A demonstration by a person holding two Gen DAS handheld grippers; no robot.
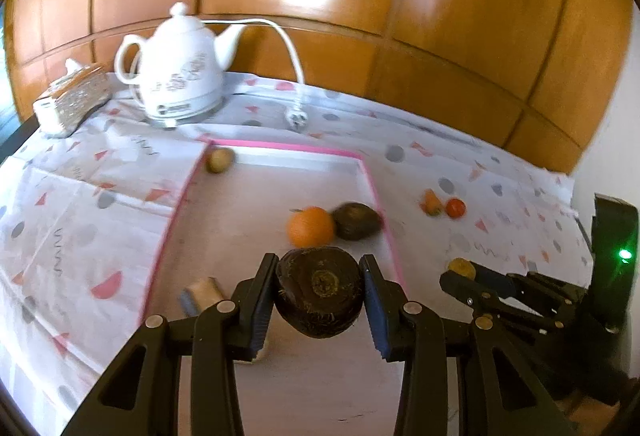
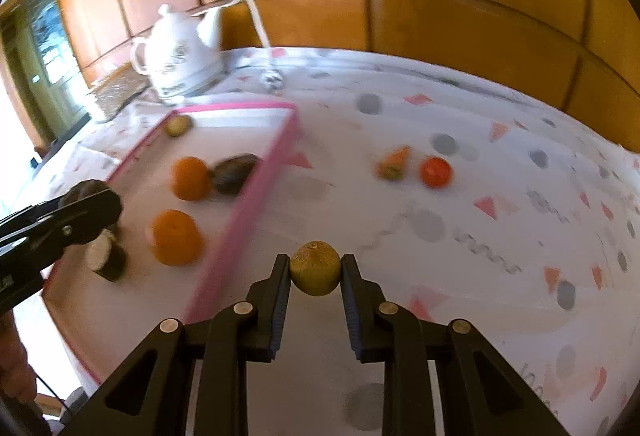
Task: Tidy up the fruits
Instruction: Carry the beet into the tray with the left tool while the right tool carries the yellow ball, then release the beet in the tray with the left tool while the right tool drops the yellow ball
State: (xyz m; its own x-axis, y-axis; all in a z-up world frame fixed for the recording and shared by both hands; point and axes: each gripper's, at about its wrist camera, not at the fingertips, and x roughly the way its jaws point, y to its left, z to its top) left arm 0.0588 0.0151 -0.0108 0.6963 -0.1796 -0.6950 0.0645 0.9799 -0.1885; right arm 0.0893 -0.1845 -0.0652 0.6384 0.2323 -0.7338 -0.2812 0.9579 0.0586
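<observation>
My left gripper (image 1: 320, 290) is shut on a dark brown round fruit (image 1: 319, 291), held over the pink-edged tray (image 1: 376, 188). My right gripper (image 2: 315, 272) is shut on a small yellow-green fruit (image 2: 315, 268), held above the tablecloth just right of the tray's rim (image 2: 256, 196). In the tray lie two oranges (image 2: 177, 237) (image 2: 190, 178), a dark avocado-like fruit (image 2: 234, 172), a small yellowish fruit (image 2: 178, 125) at the far corner and a black-and-white piece (image 2: 106, 256). A red tomato (image 2: 435, 171) and an orange-green fruit (image 2: 394, 162) lie on the cloth outside the tray.
A white electric kettle (image 1: 180, 68) with its cord and plug (image 1: 296, 118) stands at the back left, beside a glittery tissue box (image 1: 72, 100). A wooden panelled wall runs behind the table. A black device with a green light (image 1: 616, 256) stands at the right.
</observation>
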